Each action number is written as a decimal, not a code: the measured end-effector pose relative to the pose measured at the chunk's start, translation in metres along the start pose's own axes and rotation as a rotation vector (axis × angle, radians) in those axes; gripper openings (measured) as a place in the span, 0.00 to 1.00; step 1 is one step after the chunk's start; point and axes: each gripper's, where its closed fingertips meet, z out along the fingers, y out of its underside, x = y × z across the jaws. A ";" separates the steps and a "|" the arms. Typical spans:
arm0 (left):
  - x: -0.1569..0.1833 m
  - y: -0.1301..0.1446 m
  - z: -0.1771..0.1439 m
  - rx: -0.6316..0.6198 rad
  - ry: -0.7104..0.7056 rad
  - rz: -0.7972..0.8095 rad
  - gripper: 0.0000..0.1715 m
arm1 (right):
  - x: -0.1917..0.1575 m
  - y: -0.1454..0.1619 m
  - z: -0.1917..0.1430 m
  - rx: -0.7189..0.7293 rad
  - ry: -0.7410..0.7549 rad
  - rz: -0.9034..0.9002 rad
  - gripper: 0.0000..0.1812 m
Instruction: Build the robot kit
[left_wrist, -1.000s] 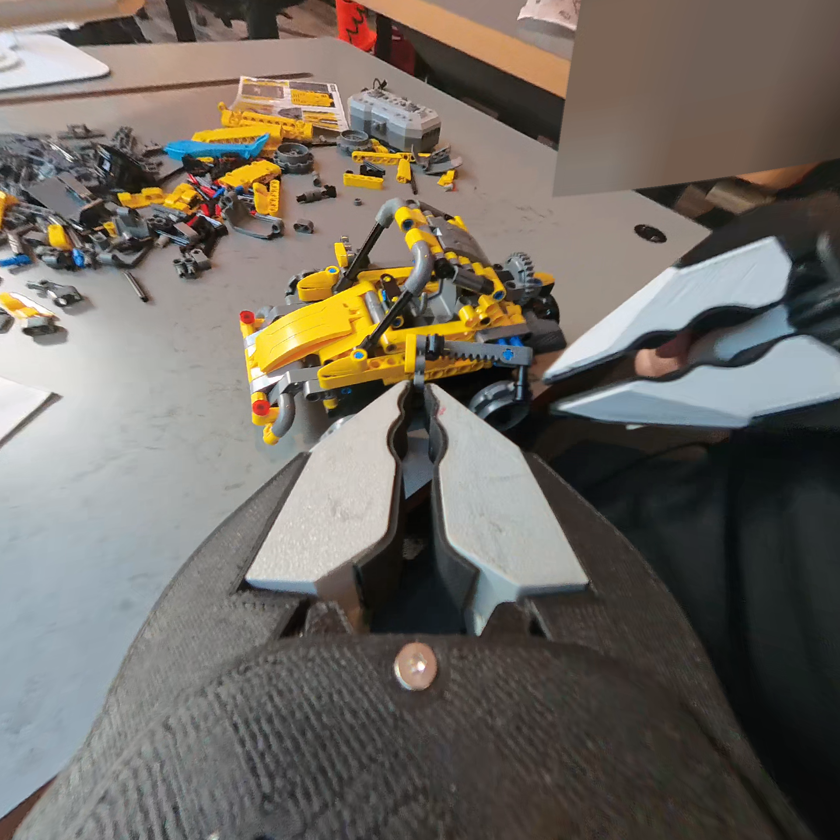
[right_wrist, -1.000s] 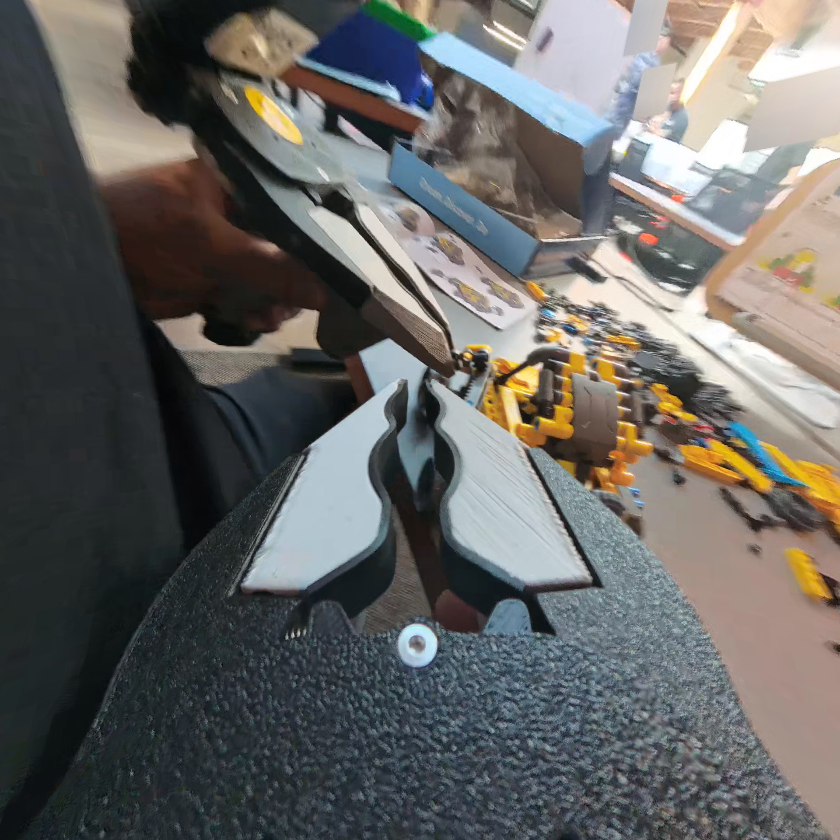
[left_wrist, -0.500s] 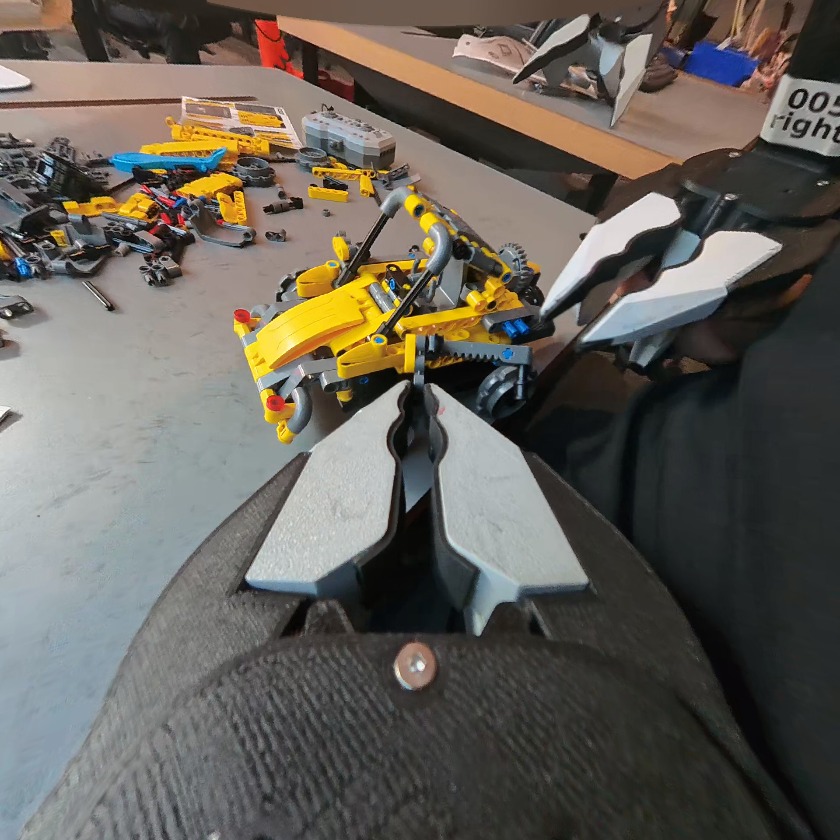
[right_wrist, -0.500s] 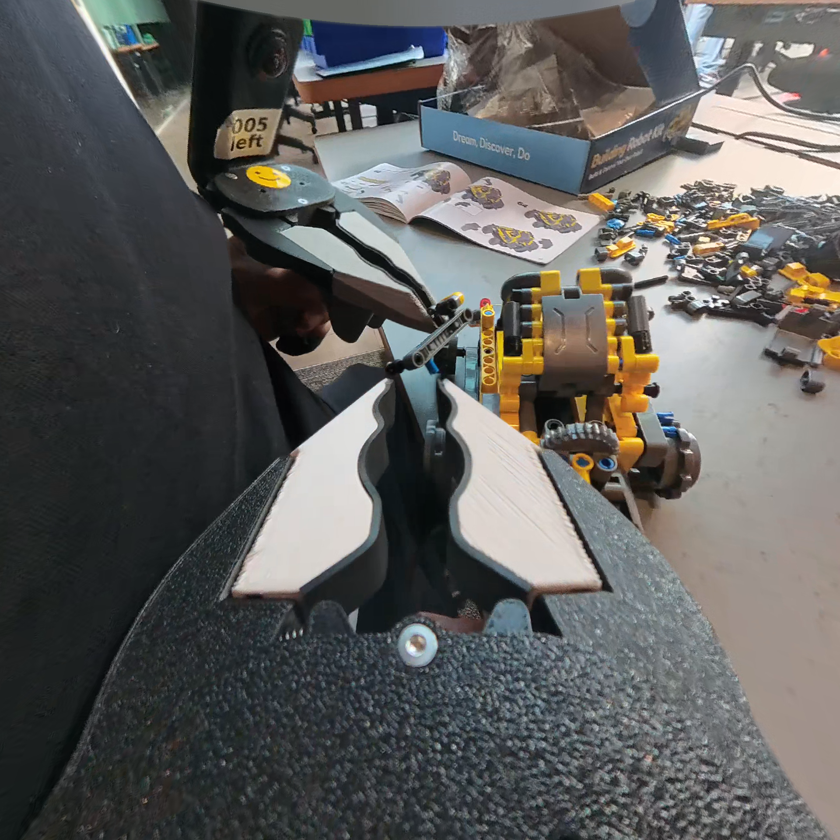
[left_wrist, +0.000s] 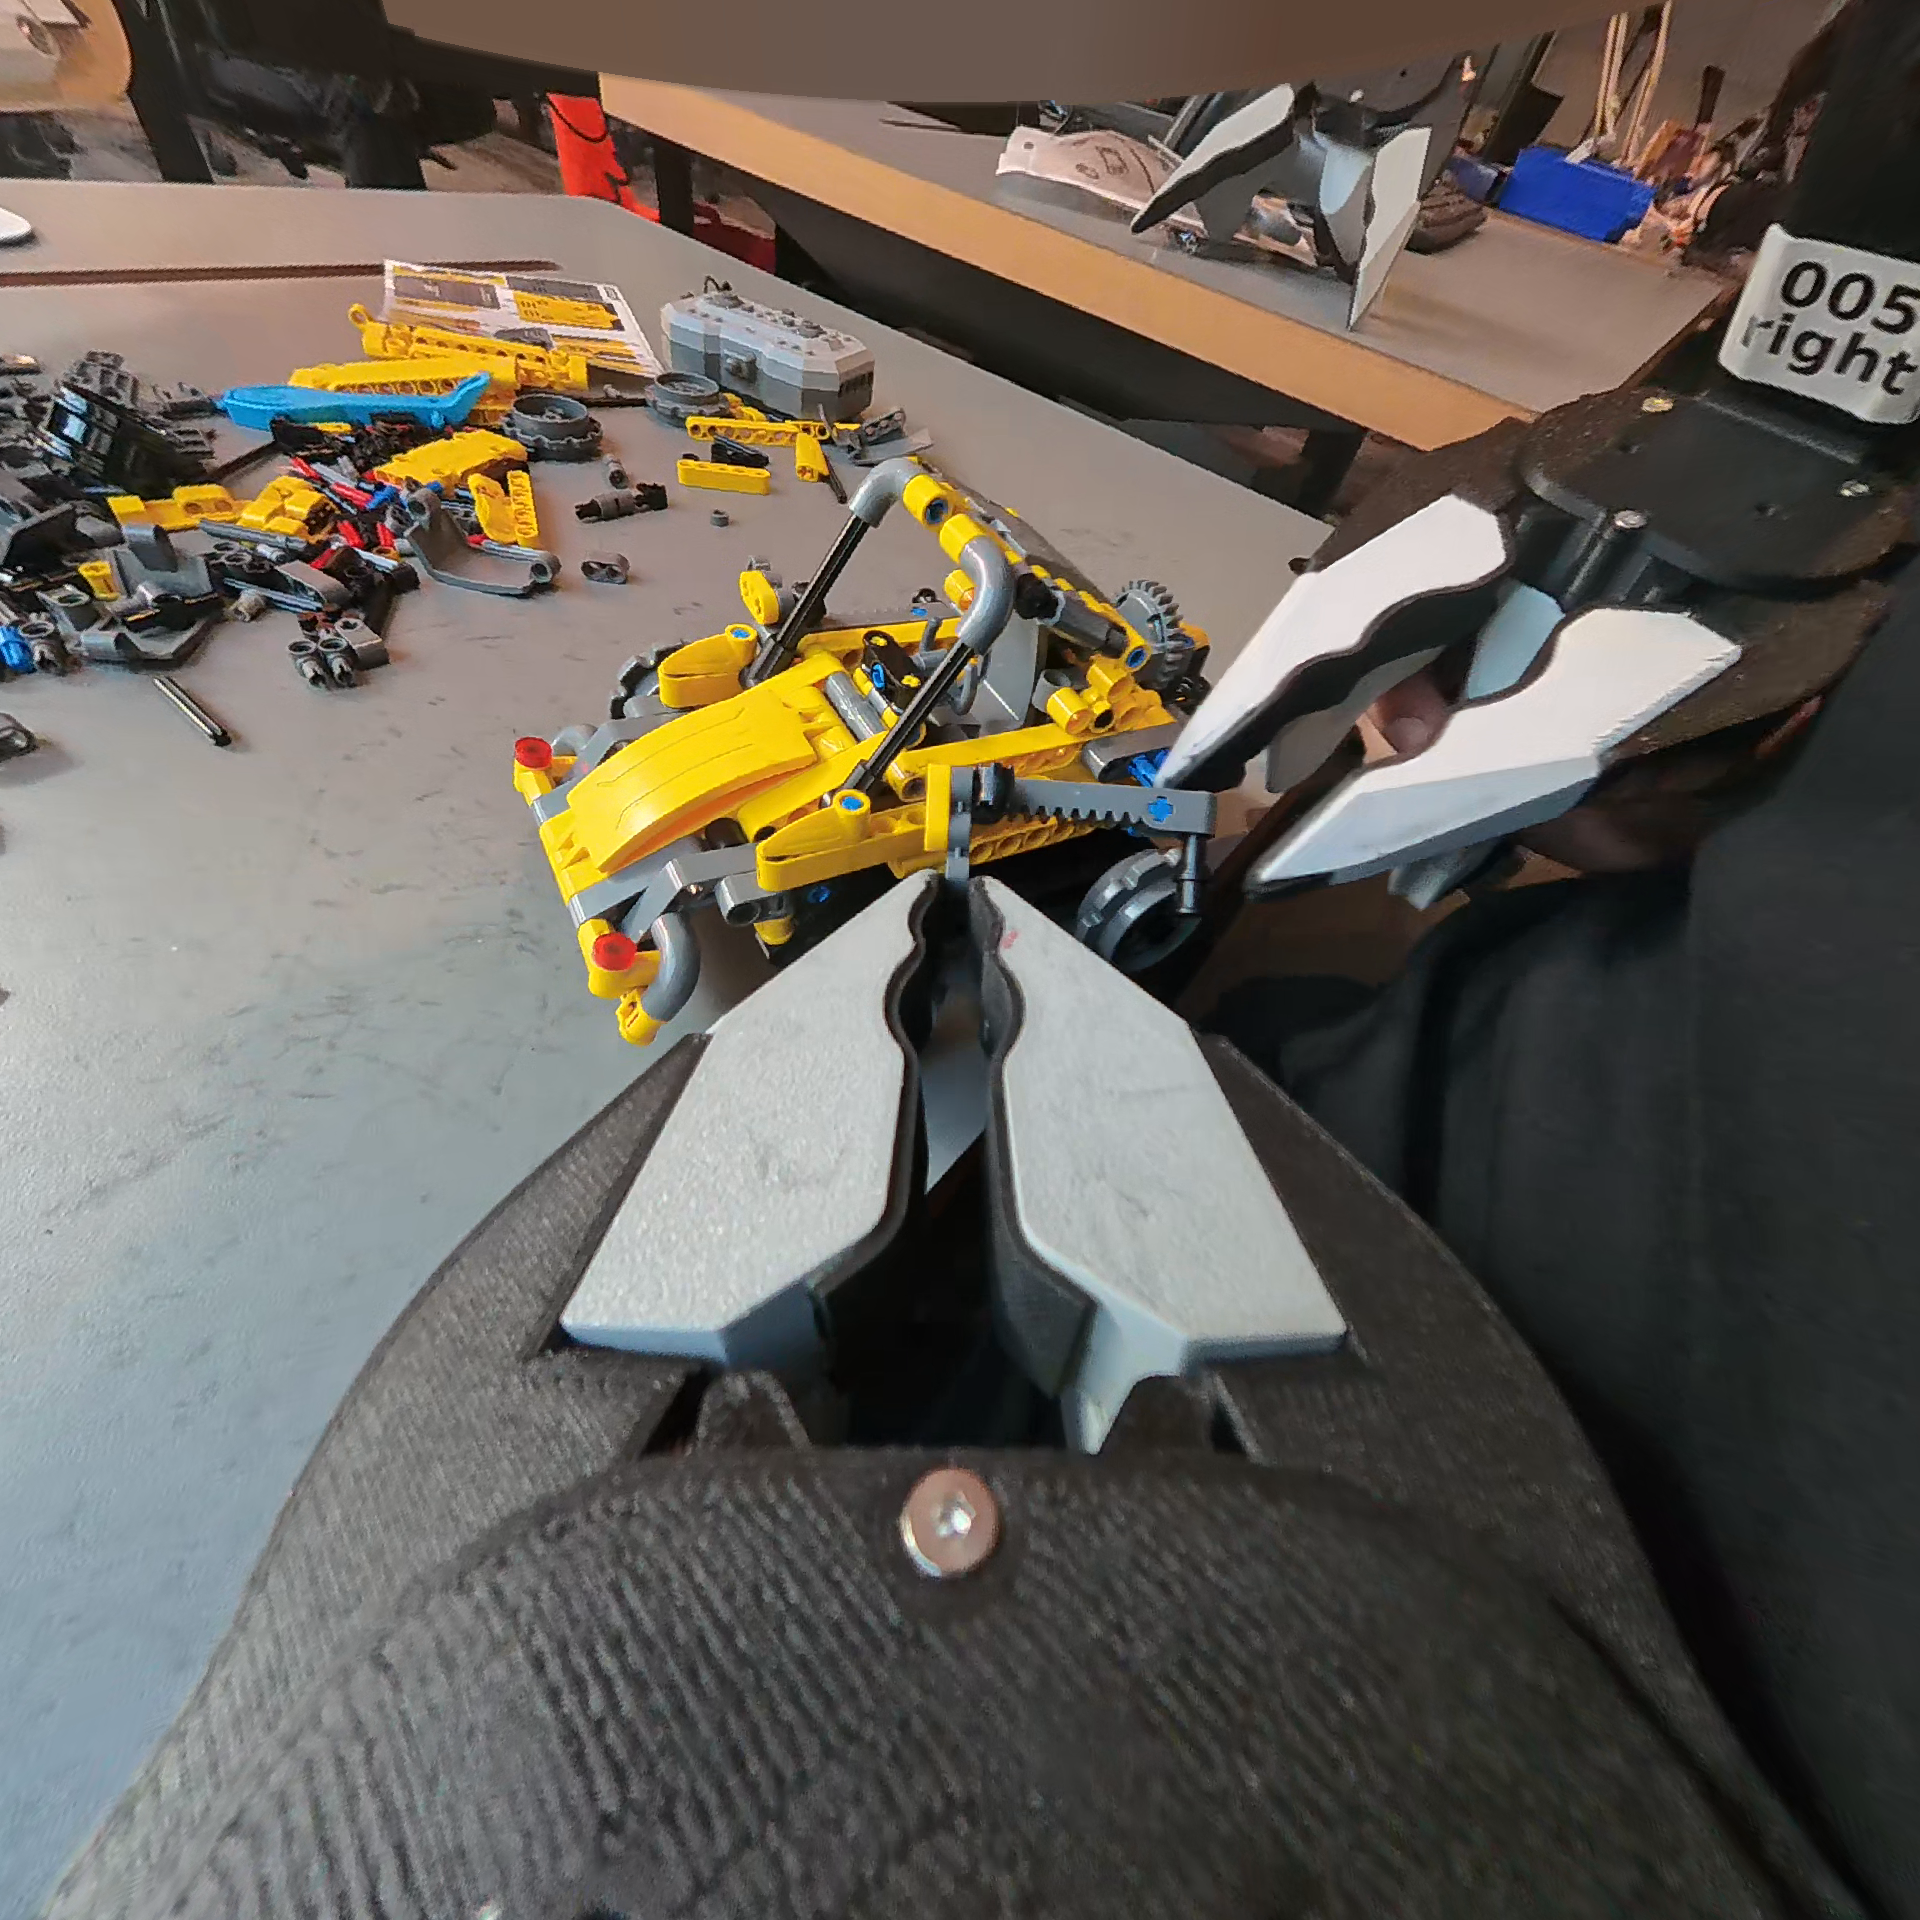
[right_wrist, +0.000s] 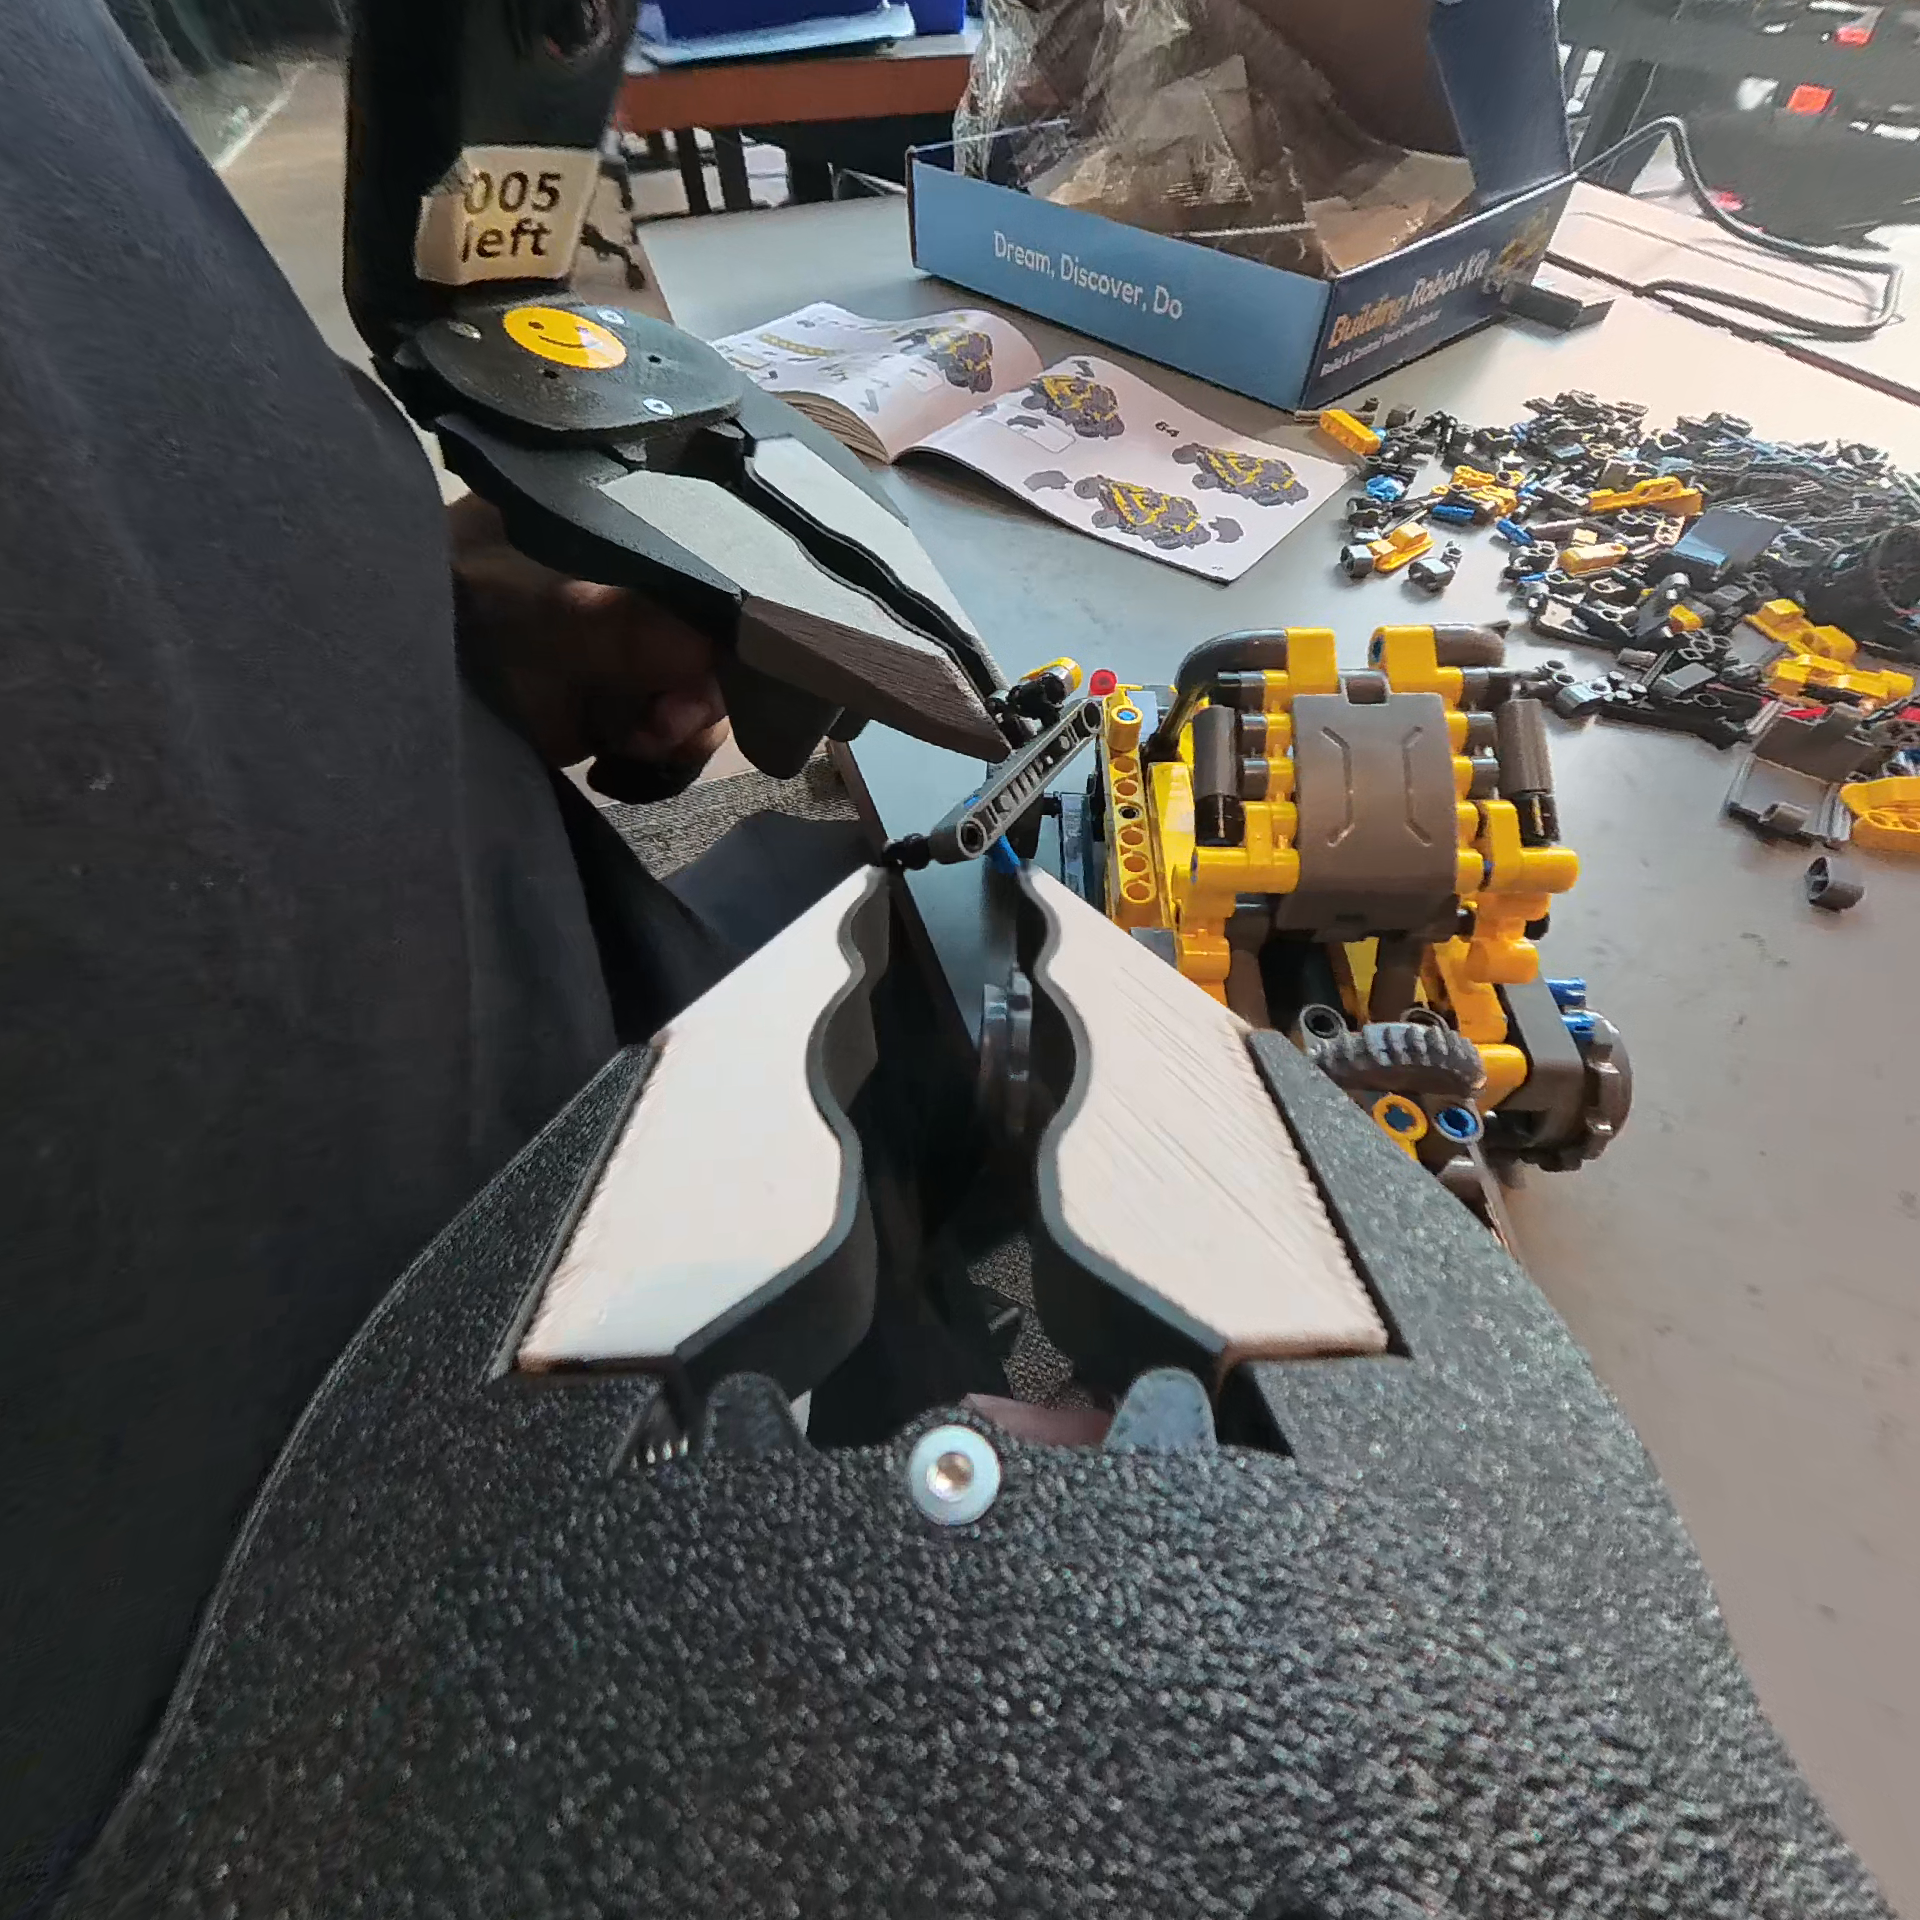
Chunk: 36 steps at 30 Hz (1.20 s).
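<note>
- The left gripper (left_wrist: 954, 883) has its fingers closed to a thin slit, the tips pinching a thin dark part at the near side of the car (left_wrist: 831, 769), where a grey toothed rack (left_wrist: 1091, 805) runs along the car's side.
- From the right wrist view, the left gripper (right_wrist: 987, 732) comes in from the upper left, its tips meeting a slanting dark beam (right_wrist: 1023, 784) that sticks out from the car (right_wrist: 1351, 852).
- The right gripper (right_wrist: 951, 883) is open a little, a clear gap between its tips and nothing held; its tips sit just below the beam's lower end, beside the car's rear.
- In the left wrist view the right gripper (left_wrist: 1210, 826) reaches in from the right, its upper tip just beside the rack's far end and a grey wheel (left_wrist: 1138, 914) below it.
- The car stands on the grey table (left_wrist: 260, 1039), close to the near edge, yellow and grey with black struts.
- Farther back lies a pile of loose parts (left_wrist: 260, 520), yellow, black, blue and red.
- A grey battery box (left_wrist: 767, 348) and a leaflet (left_wrist: 509, 312) lie beyond the pile.
- An open booklet (right_wrist: 1039, 436) and a blue box (right_wrist: 1247, 260) lie farther off on the table.
- Another table (left_wrist: 1247, 260) stands behind, with a spare gripper (left_wrist: 1309, 187) on it.
</note>
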 end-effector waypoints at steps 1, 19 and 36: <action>0.001 0.000 0.000 -0.001 -0.001 0.000 0.01 | 0.001 0.002 0.001 -0.009 0.007 0.000 0.13; 0.005 -0.001 -0.005 0.005 0.004 0.015 0.01 | -0.006 0.002 0.012 -0.023 -0.008 0.023 0.07; 0.012 -0.001 -0.005 0.004 -0.025 0.077 0.01 | -0.011 -0.002 0.014 -0.010 -0.017 0.142 0.14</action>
